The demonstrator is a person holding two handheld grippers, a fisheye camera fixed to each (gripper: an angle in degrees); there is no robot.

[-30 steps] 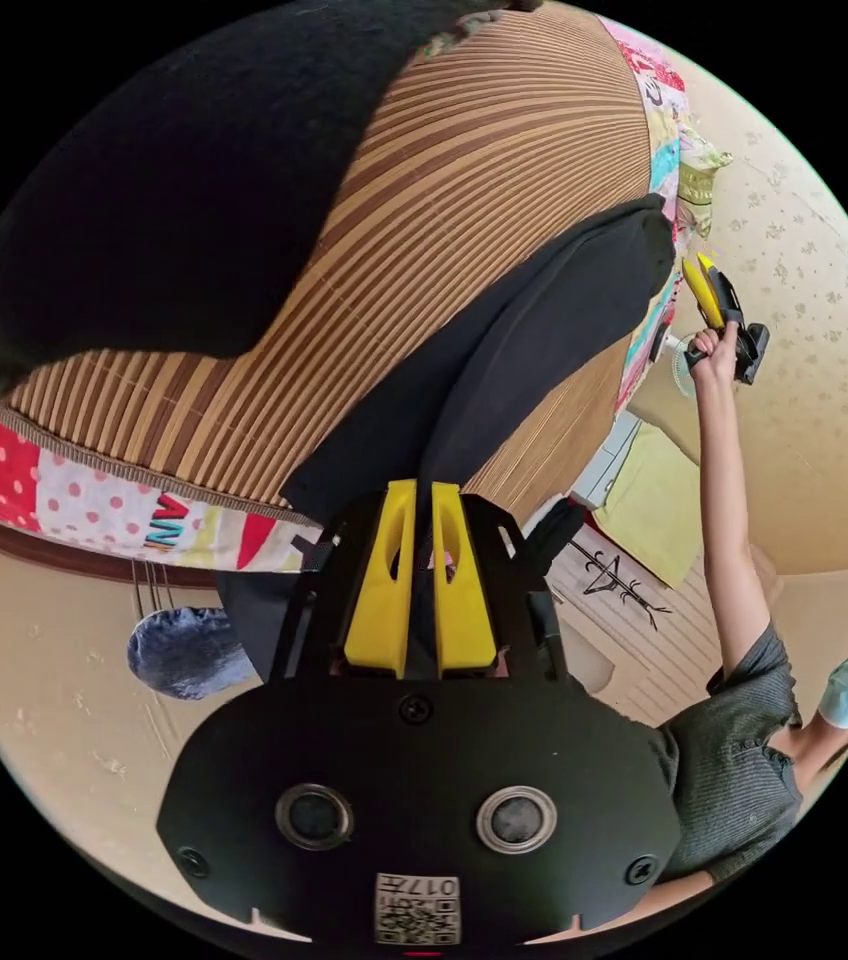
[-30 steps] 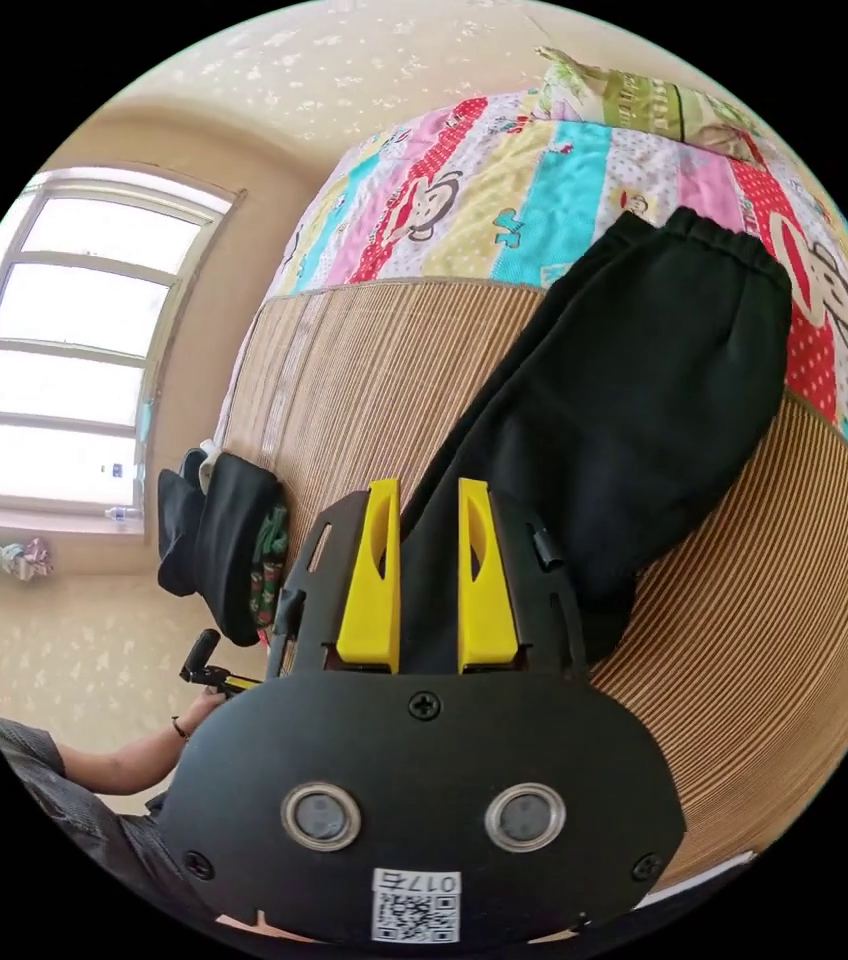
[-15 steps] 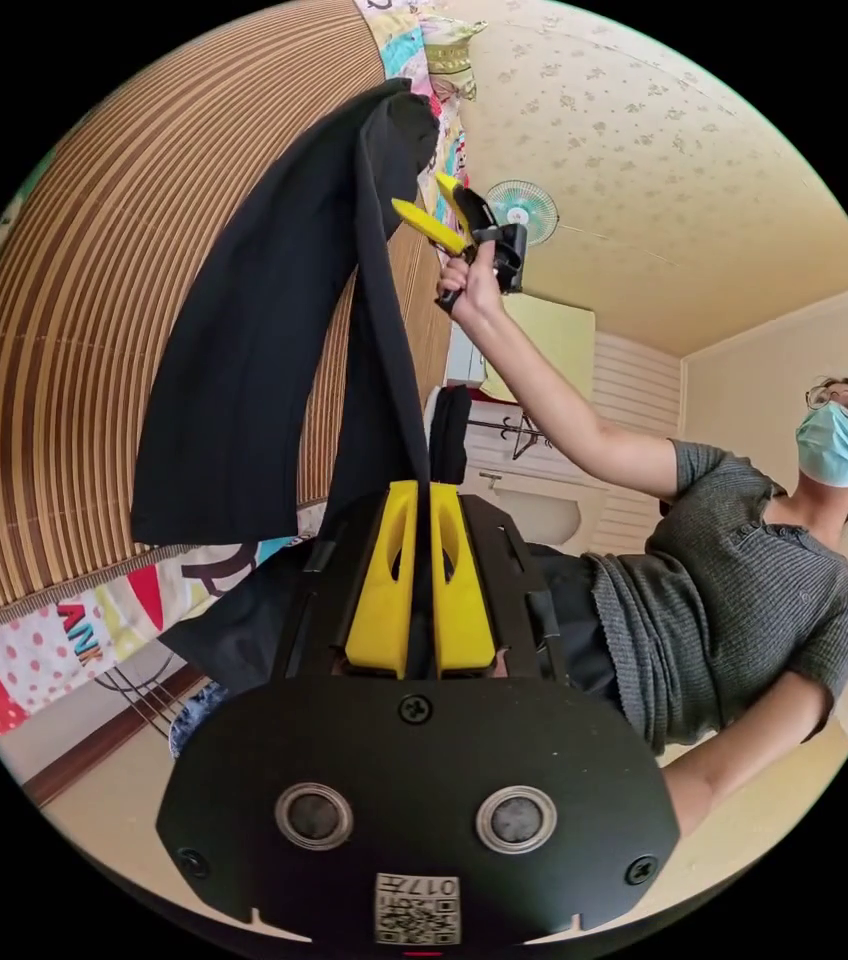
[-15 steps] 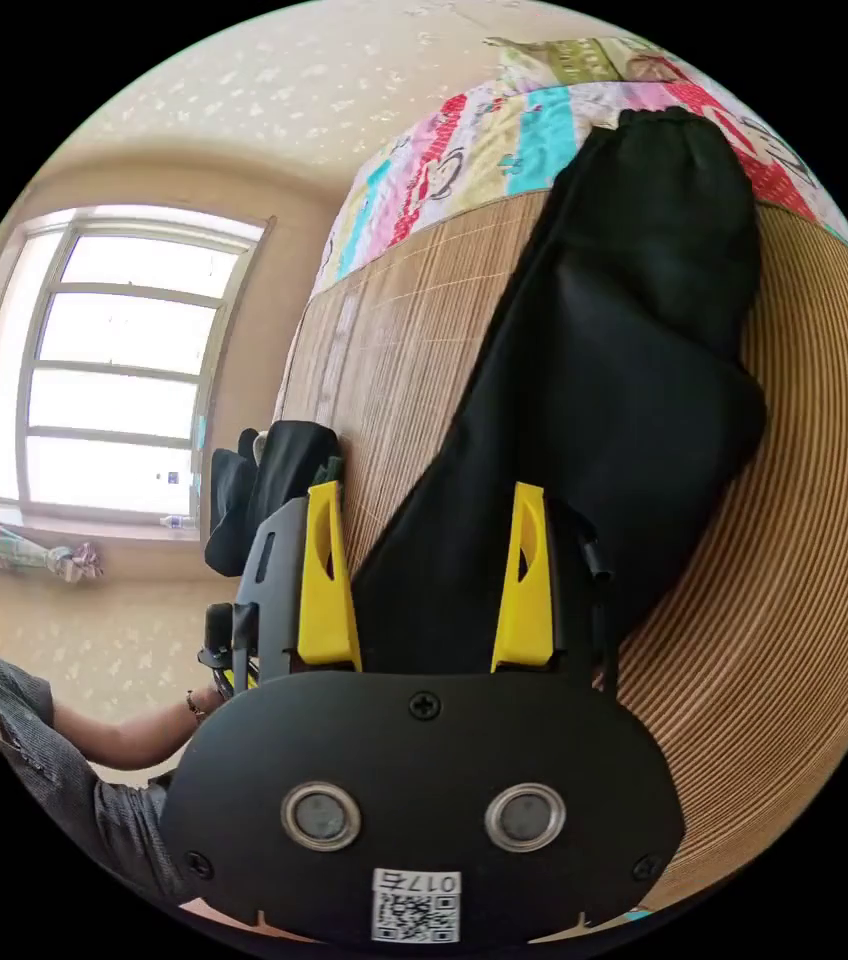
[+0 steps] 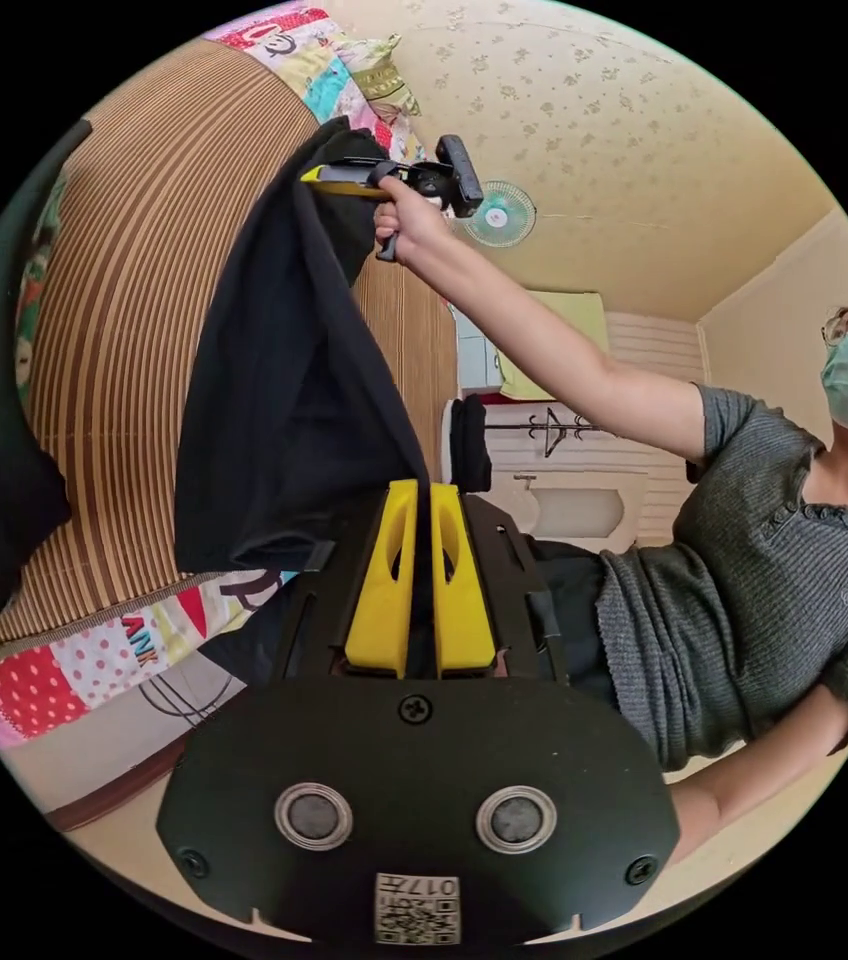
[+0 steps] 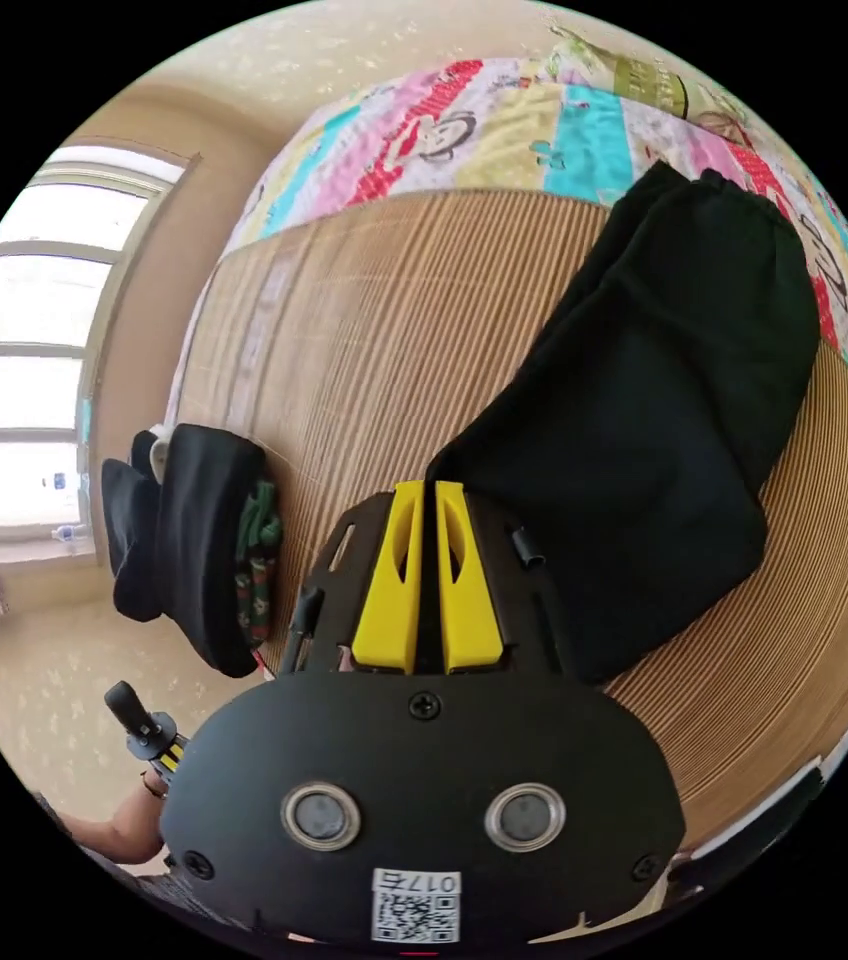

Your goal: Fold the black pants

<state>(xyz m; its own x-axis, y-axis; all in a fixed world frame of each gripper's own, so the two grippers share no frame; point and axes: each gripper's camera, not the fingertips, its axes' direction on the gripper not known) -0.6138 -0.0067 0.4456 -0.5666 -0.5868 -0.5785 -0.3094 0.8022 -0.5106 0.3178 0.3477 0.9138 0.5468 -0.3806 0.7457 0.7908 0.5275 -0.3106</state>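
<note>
1. The left claw (image 5: pixel 422 500) was clenched on an edge of the black pants (image 5: pixel 284 400), as it had been a second before.
2. The right claw (image 6: pixel 429 500), gaping wide half a second earlier, had closed and now pinched the pants (image 6: pixel 664 400) at their near corner. I judged the regrip done and the fold ready to be carried over.
3. The pants lay doubled on the bed's striped mat (image 6: pixel 364 330), their waistband reaching the far edge by the patchwork quilt (image 6: pixel 504 120).
4. Counted: two claws, one pair of pants, one pile of dark clothes (image 6: pixel 184 540) at the mat's side edge.
</note>
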